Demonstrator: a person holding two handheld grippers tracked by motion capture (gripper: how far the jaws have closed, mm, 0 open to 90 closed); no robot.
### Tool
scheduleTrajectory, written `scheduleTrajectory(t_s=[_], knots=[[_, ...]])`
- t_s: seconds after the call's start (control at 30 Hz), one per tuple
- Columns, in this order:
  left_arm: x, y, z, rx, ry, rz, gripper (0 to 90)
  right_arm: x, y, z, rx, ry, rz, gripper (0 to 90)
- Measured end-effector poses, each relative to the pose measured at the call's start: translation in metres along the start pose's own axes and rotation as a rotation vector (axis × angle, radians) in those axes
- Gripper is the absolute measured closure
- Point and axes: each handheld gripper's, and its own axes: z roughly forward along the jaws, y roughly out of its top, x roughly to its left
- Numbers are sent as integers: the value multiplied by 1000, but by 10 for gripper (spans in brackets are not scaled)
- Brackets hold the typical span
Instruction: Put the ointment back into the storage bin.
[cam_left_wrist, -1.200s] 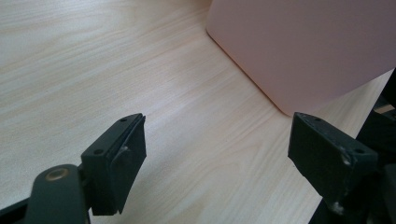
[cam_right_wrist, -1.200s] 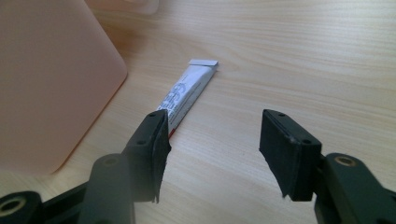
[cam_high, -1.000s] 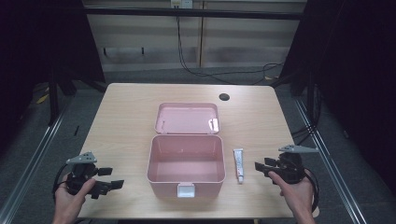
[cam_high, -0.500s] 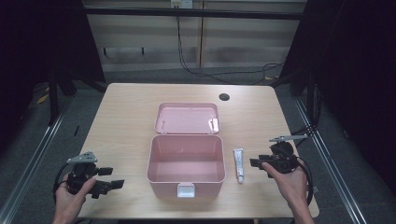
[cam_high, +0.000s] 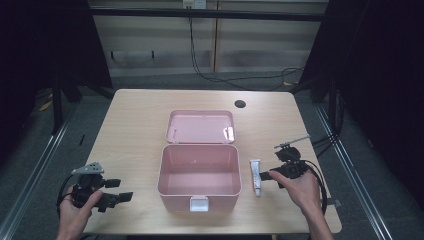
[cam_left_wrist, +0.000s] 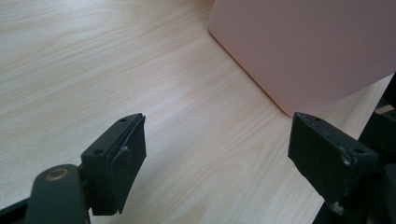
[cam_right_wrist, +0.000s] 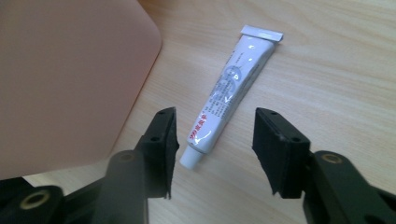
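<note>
right tongs (cam_right_wrist: 212, 154) now nearer, tube (cam_right_wrist: 229, 95) between open jaws

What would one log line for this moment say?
right gripper: open, jaws straddling tube | left gripper: open, idle | pink box: lid open, beside tube

A pale wood-grain rectangular worktop (cam_high: 135, 125) with rounded corners carried an open pink plastic box (cam_high: 200, 175) near its middle, the hinged lid lying flat behind it. Just beside the box's right wall lay a small white tube (cam_high: 256, 177), apart from it. A dark round hole (cam_high: 240, 104) sat near the far edge.
</note>
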Motion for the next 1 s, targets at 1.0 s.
scheduleTrajectory(t_s=[1.0], knots=[[0, 0, 1, 12, 0, 4, 191, 1, 34, 37, 257, -36, 30, 585]])
